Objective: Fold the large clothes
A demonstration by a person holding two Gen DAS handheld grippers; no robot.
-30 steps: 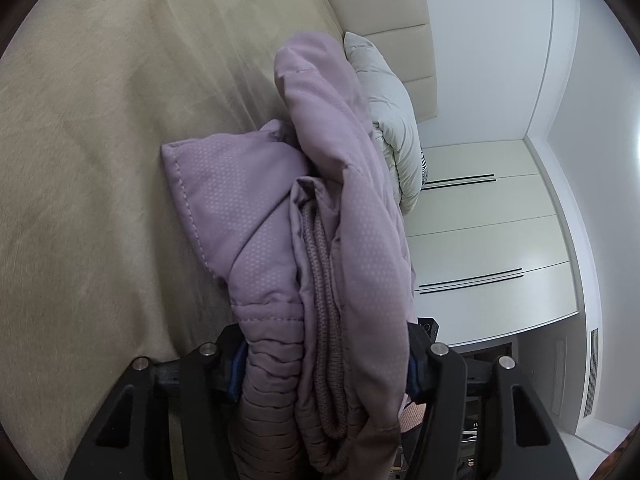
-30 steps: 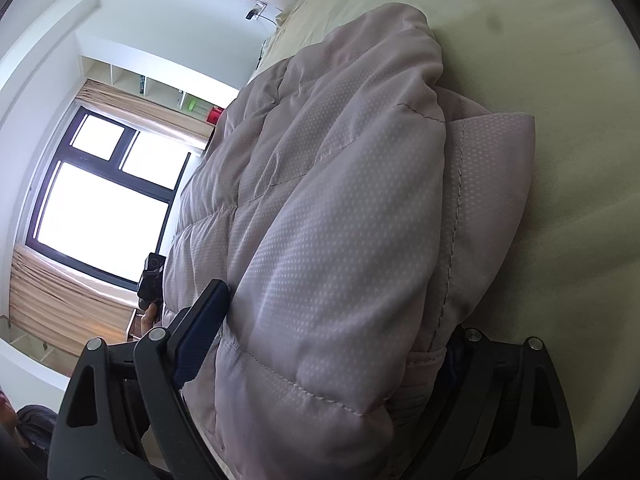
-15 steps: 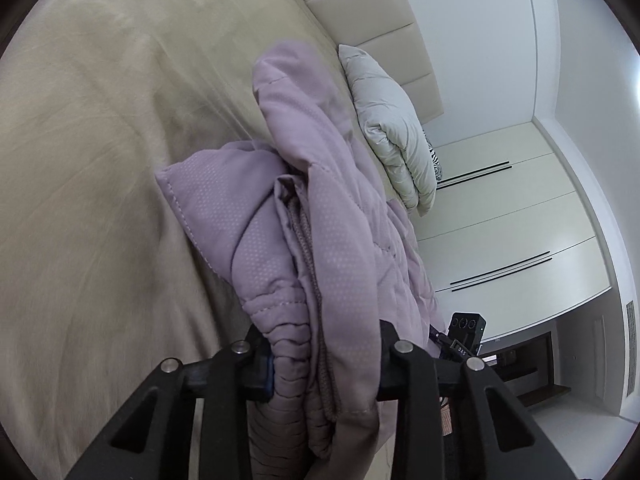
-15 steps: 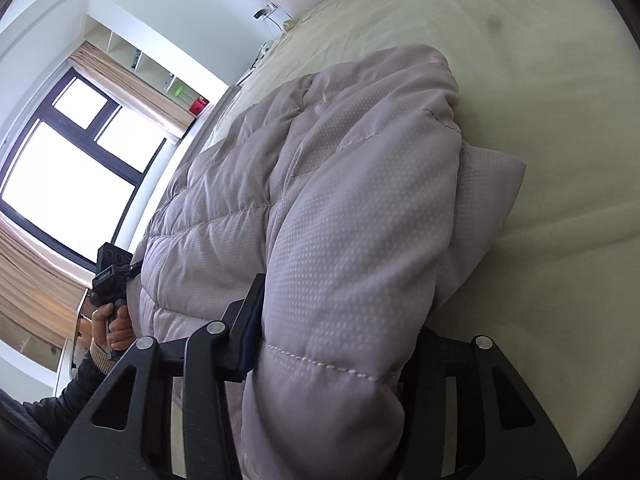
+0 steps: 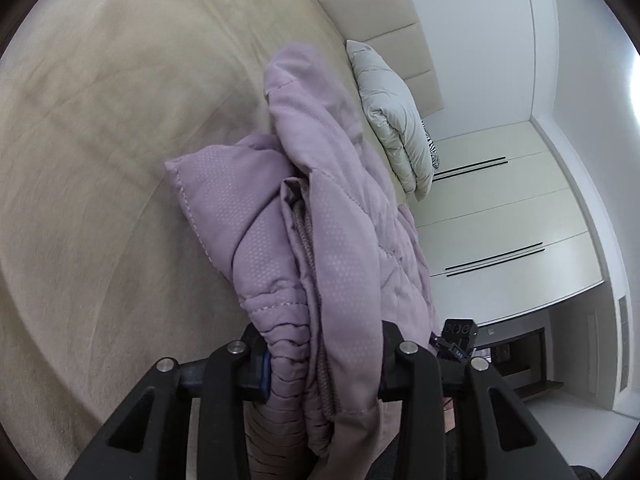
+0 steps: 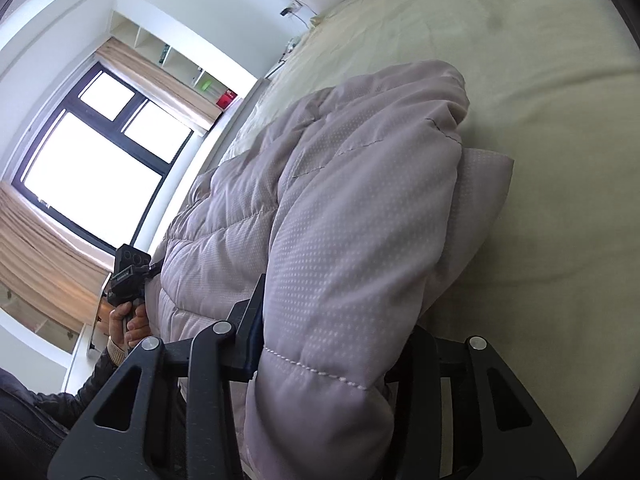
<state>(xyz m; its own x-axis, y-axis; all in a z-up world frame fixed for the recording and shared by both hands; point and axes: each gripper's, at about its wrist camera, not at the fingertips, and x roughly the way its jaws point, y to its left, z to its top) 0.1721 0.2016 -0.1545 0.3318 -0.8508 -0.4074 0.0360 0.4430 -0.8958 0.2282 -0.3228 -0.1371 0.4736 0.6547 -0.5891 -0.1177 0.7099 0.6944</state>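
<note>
A lilac quilted puffer jacket (image 5: 336, 240) lies bunched on the beige bed (image 5: 100, 160), its folds doubled over. My left gripper (image 5: 322, 356) grips a thick bundle of its hem and ribbed cuff; the jaws are easing open while both pads still press the fabric. In the right wrist view the same jacket (image 6: 340, 200) drapes over my right gripper (image 6: 332, 344), whose jaws are closing on a fat padded fold. The fingertips of both grippers are buried in the cloth. A person's hand (image 6: 128, 320) holds the other gripper's handle at the left.
A folded pale duvet or pillow (image 5: 392, 112) leans by the padded headboard (image 5: 380, 20). White wardrobe doors (image 5: 500, 208) stand beyond the bed's edge. A bright window (image 6: 92, 168) with wooden blinds fills the far wall. Bare bed sheet (image 6: 540, 80) stretches past the jacket.
Both pairs of jaws have narrowed onto the jacket folds. Both grippers have travelled across the bed with the fabric, and the other hand and its gripper have come into view.
</note>
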